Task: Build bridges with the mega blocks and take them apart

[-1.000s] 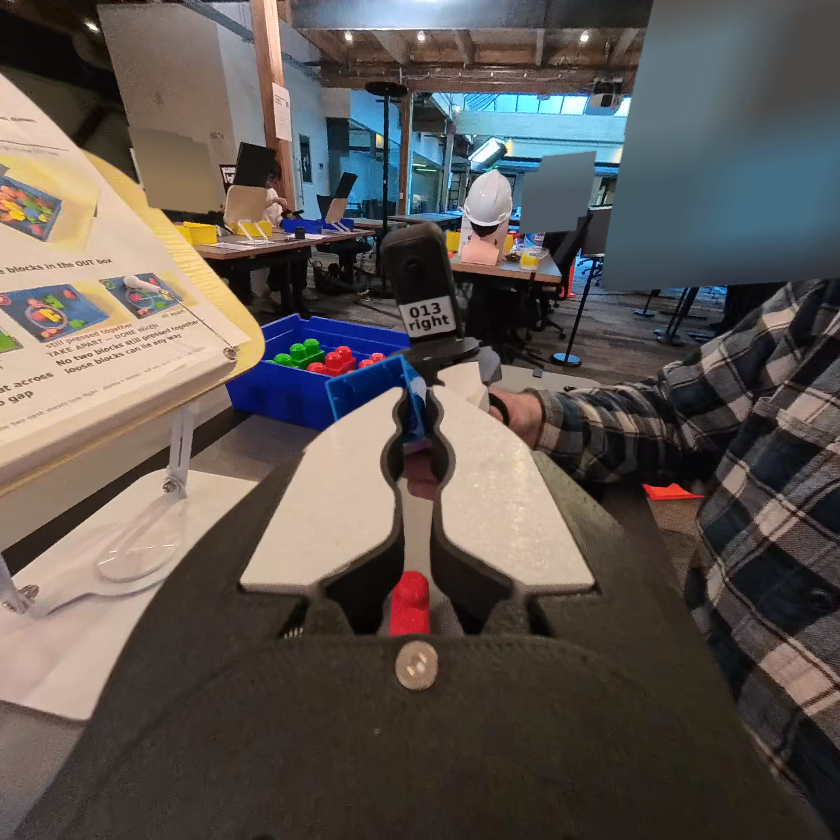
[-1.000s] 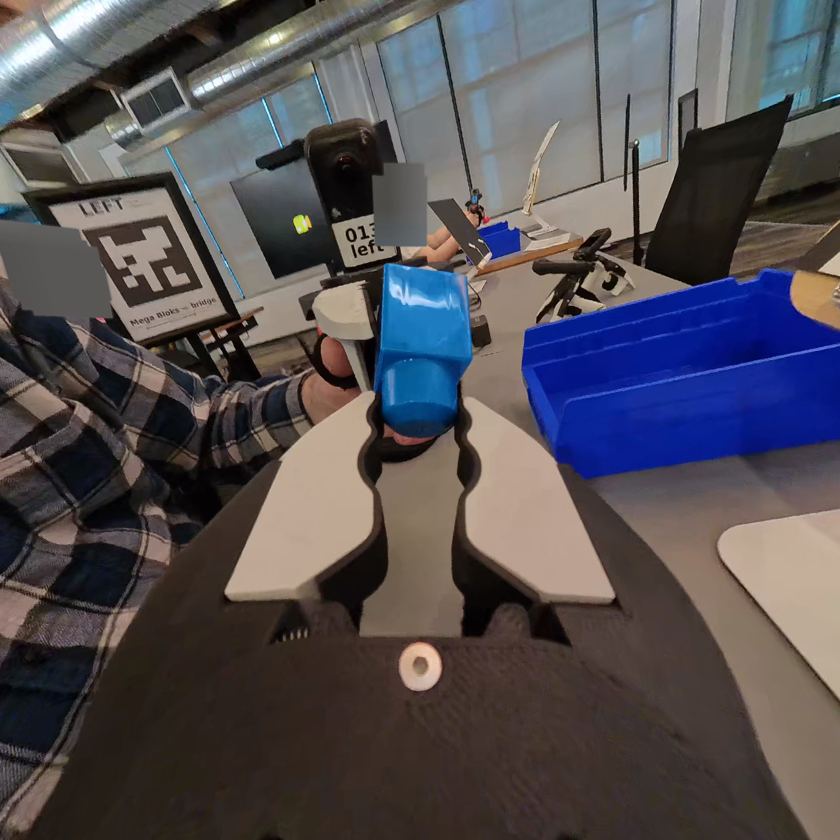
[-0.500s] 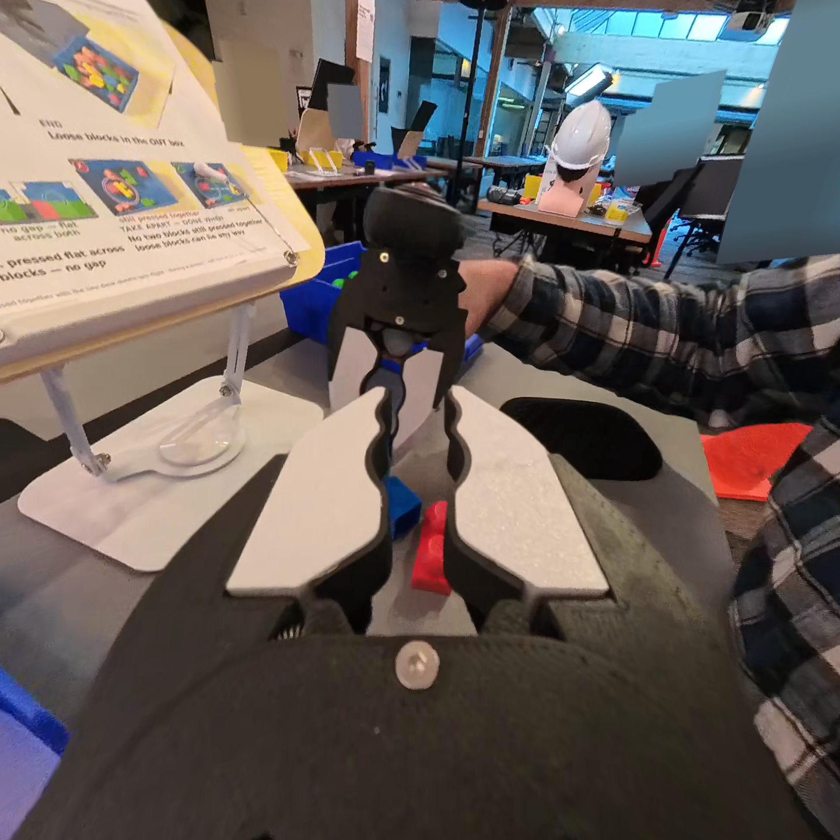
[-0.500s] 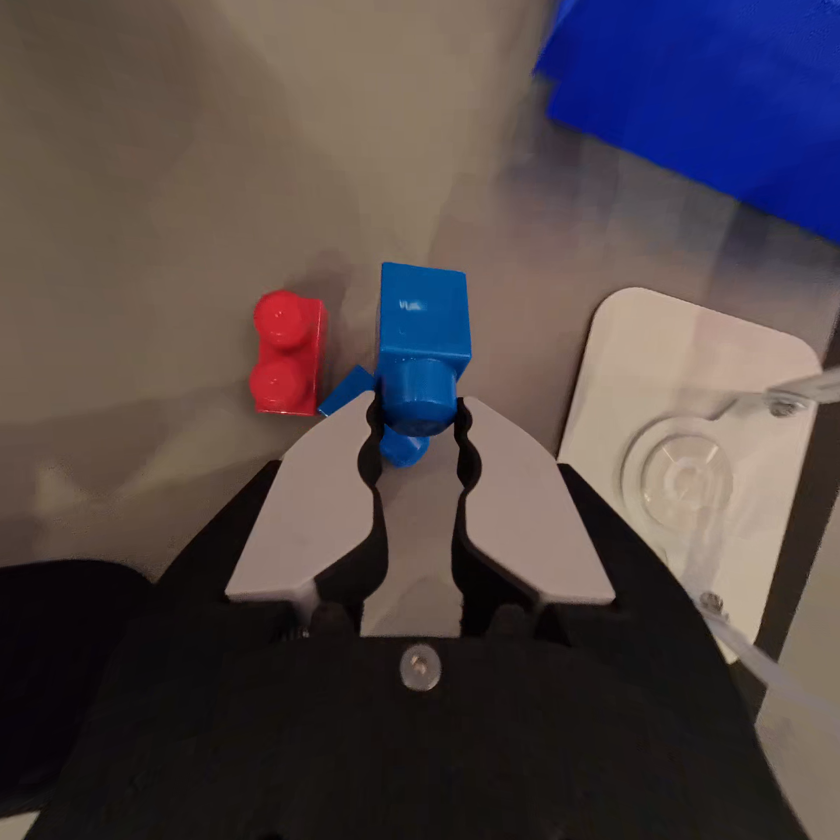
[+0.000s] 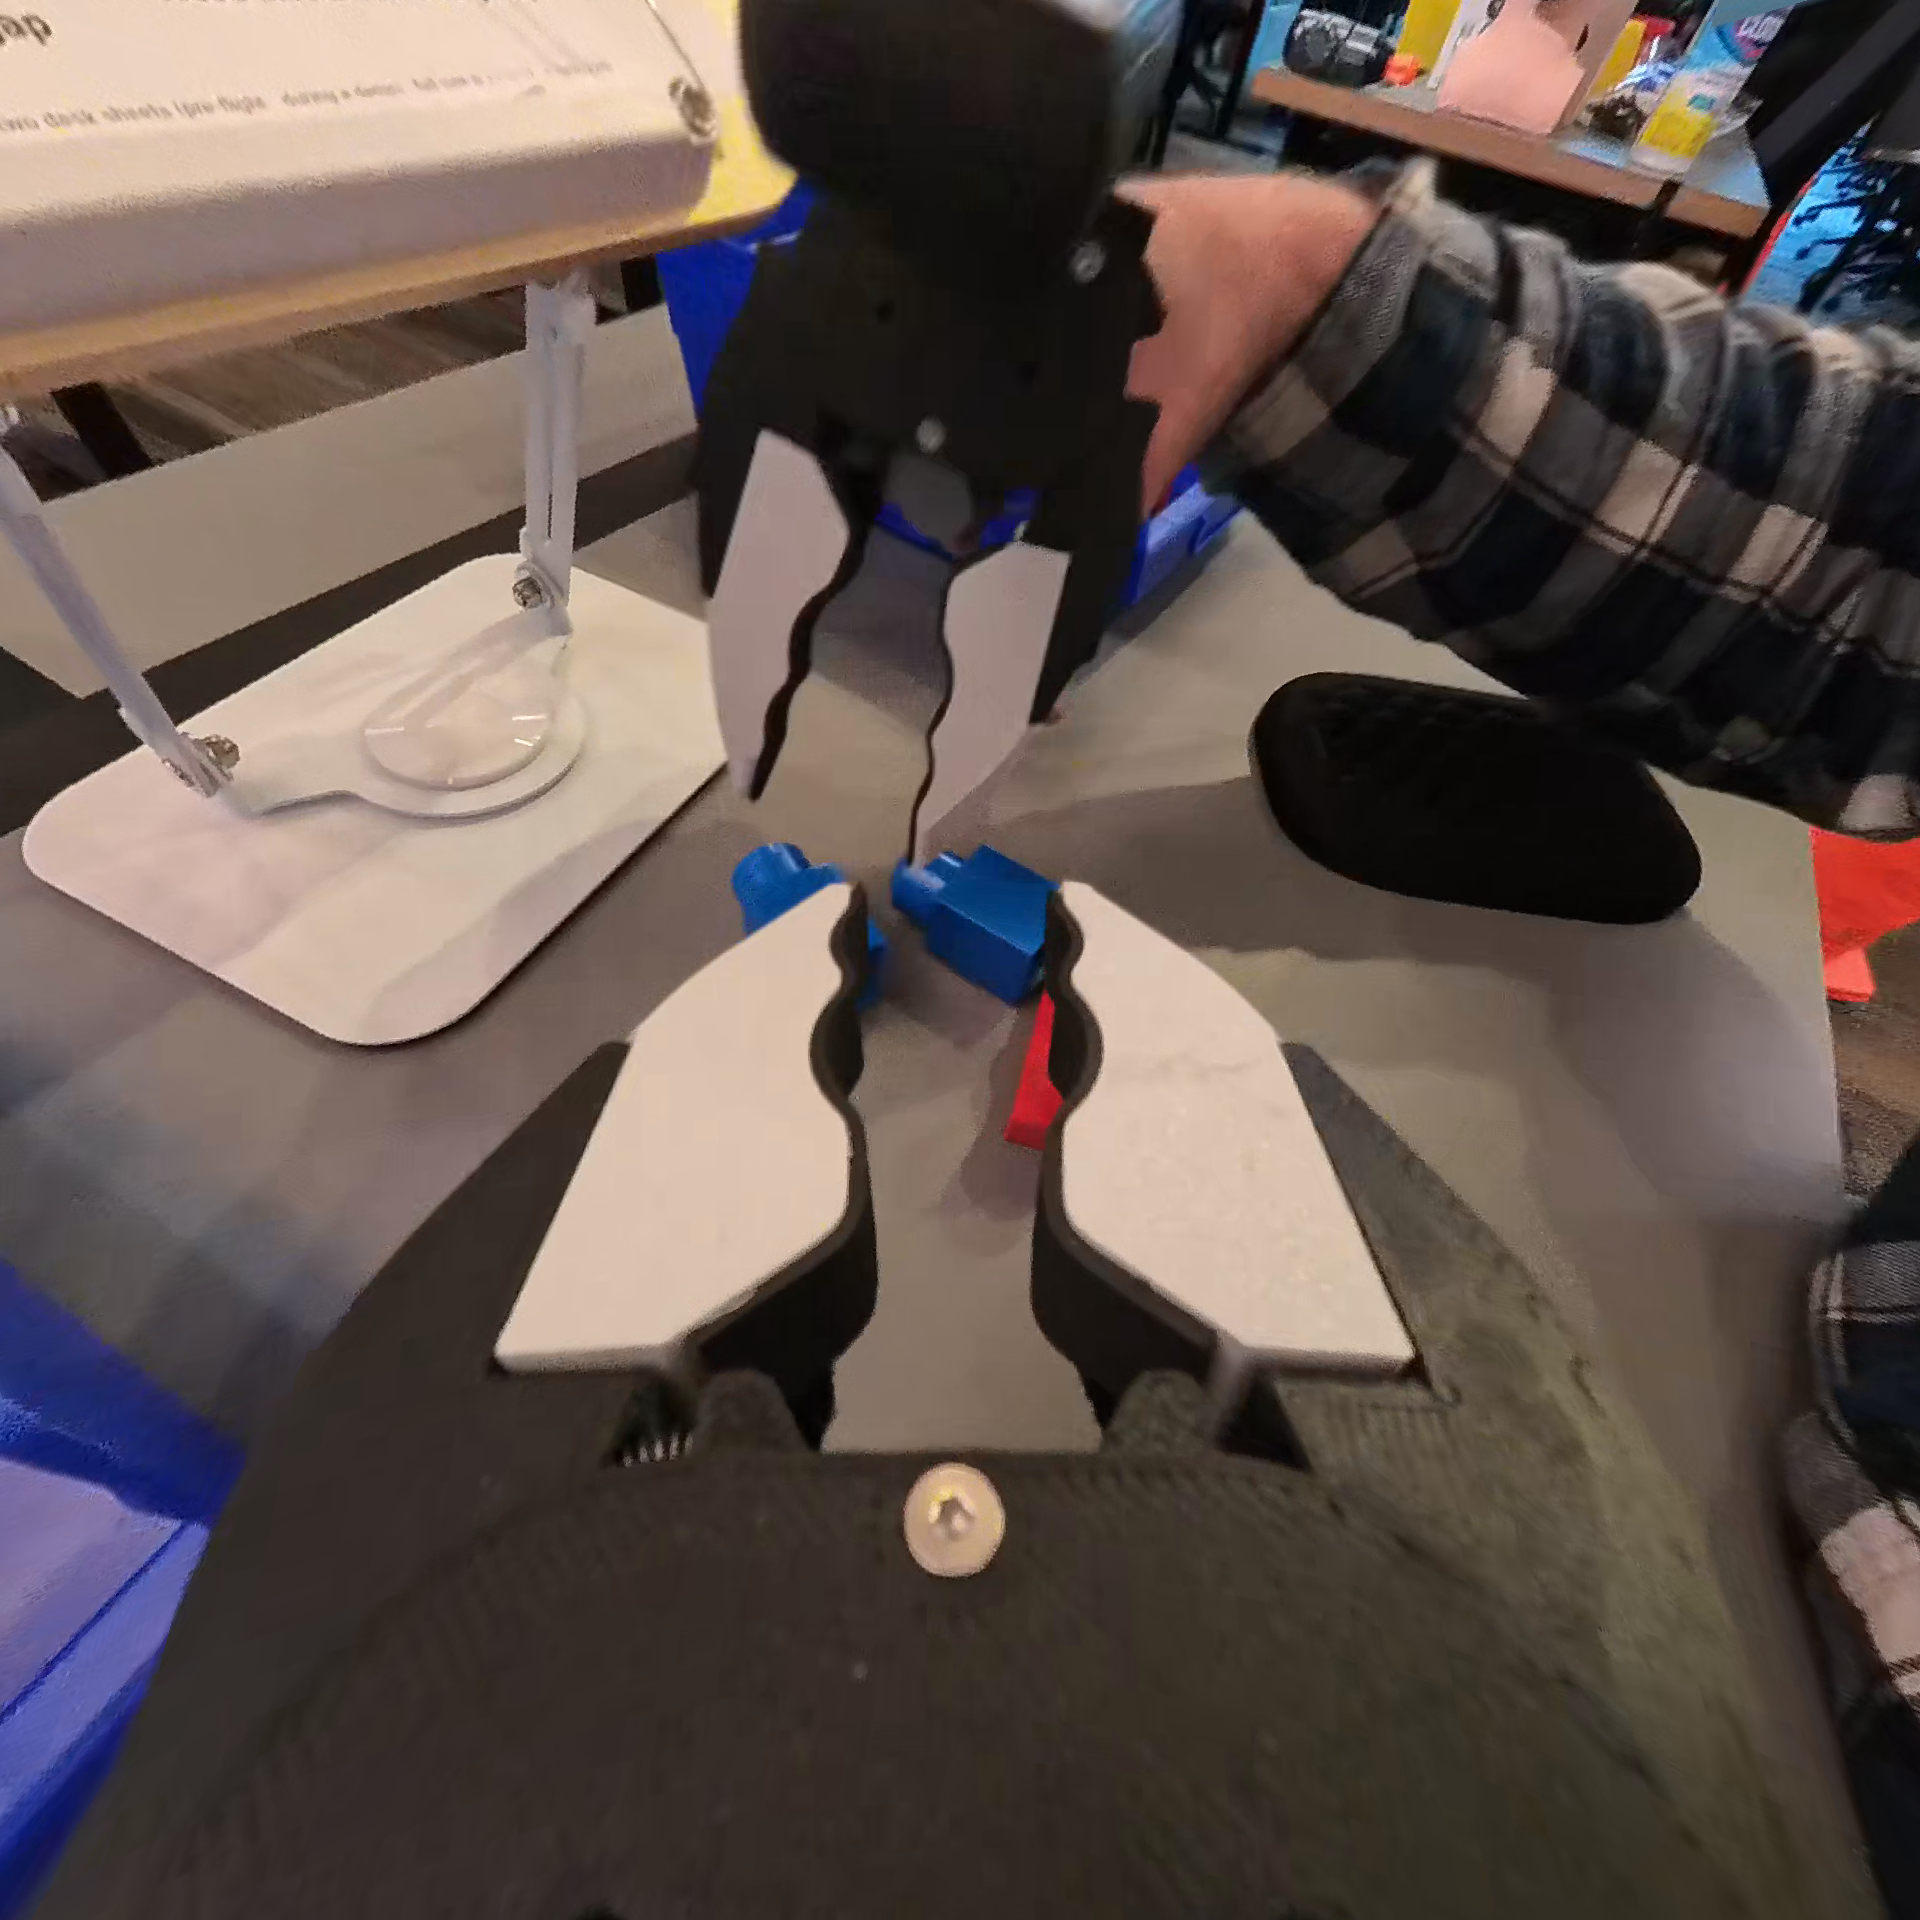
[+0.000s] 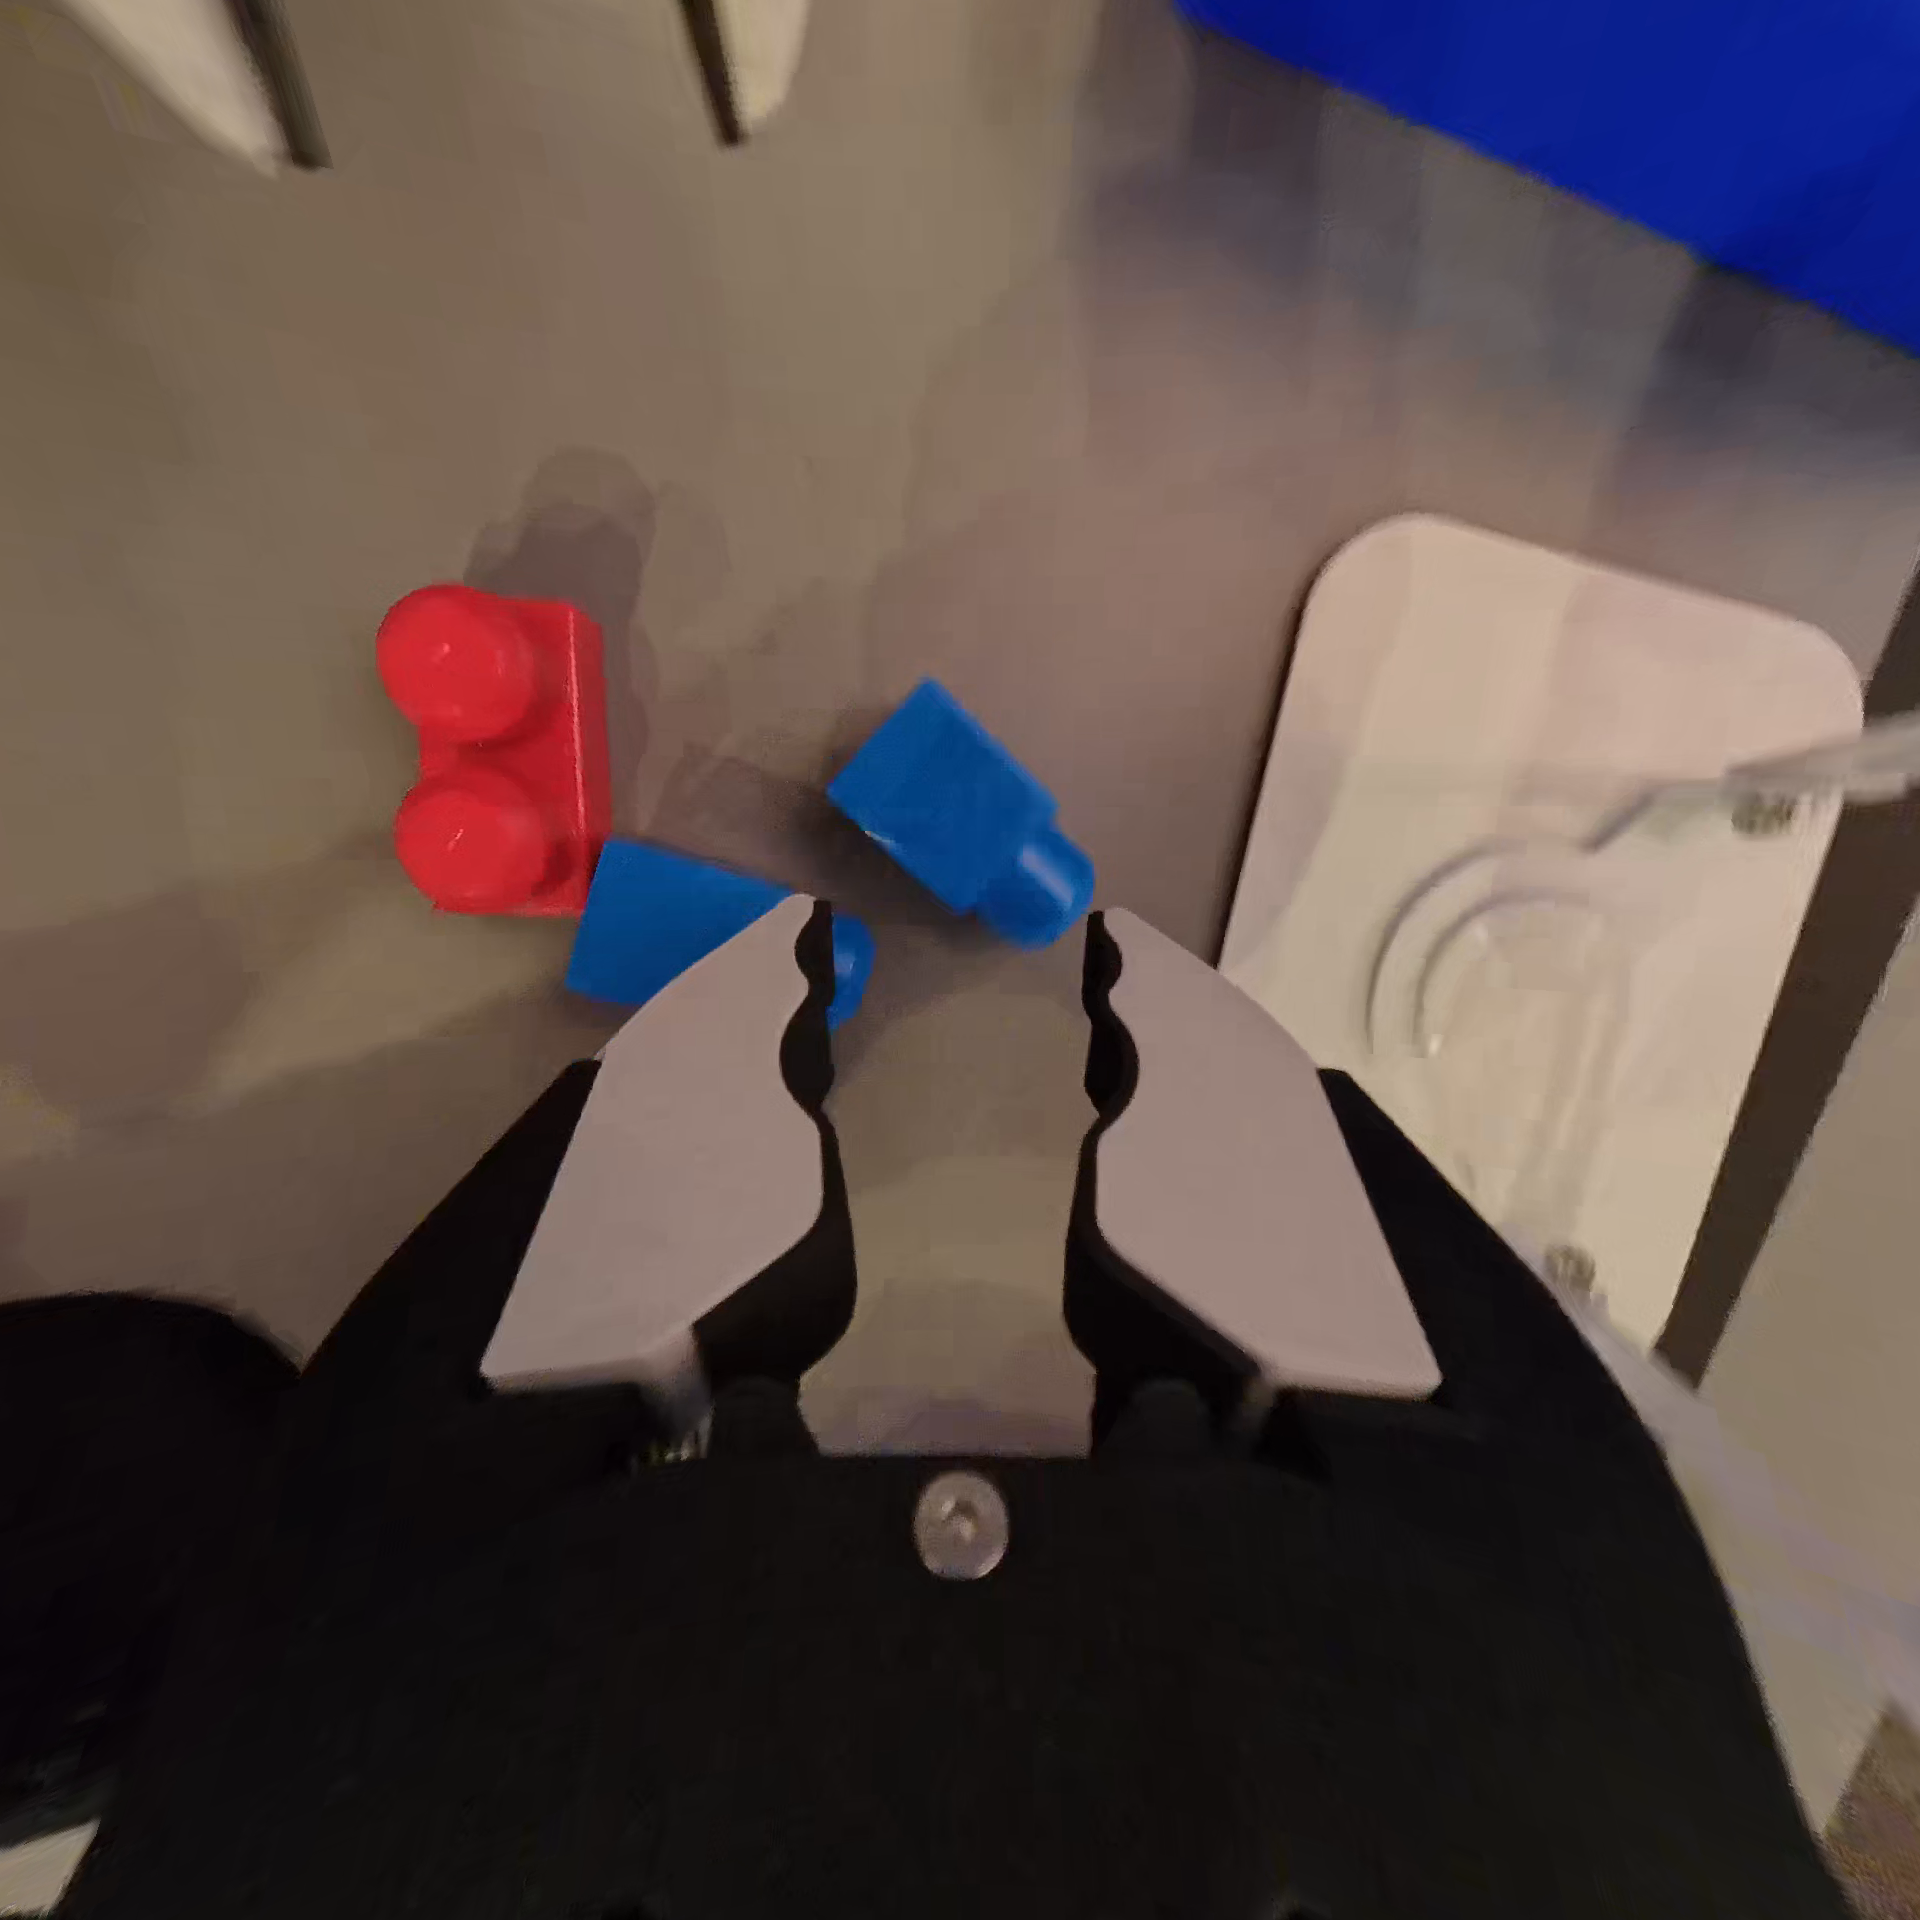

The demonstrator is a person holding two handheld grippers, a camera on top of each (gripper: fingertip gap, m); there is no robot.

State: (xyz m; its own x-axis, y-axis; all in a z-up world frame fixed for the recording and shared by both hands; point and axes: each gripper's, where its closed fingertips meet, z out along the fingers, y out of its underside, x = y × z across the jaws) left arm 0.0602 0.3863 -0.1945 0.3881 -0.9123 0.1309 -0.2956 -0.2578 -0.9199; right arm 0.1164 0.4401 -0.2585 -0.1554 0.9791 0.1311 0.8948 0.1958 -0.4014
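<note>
Three loose blocks lie on the grey table (image 6: 935,416). A red two-stud block (image 6: 488,748) touches one blue single-stud block (image 6: 665,925); a second blue block (image 6: 956,810) lies on its side nearer the white stand. My right gripper (image 6: 956,925) is open and empty just above them. My left gripper (image 5: 954,914) is open and empty, with its tips over the blue block (image 5: 977,920) next to the red block (image 5: 1034,1081). The other blue block (image 5: 774,888) lies partly behind its left finger. The right gripper (image 5: 831,821) points down, open, in the left wrist view.
A white stand base (image 5: 343,831) carrying an instruction board (image 5: 312,156) stands beside the blocks; it also shows in the right wrist view (image 6: 1538,935). A blue bin (image 6: 1558,135) lies beyond. A black pad (image 5: 1455,800), an orange piece (image 5: 1860,914) and a plaid sleeve (image 5: 1558,416) are to the right. The gap from one gripper's tips to the other's is roughly 11 cm.
My right gripper swung down to the table, opened and let go of the blue block, which now lies on its side. My left gripper opened wider and tilted down over the blocks.
</note>
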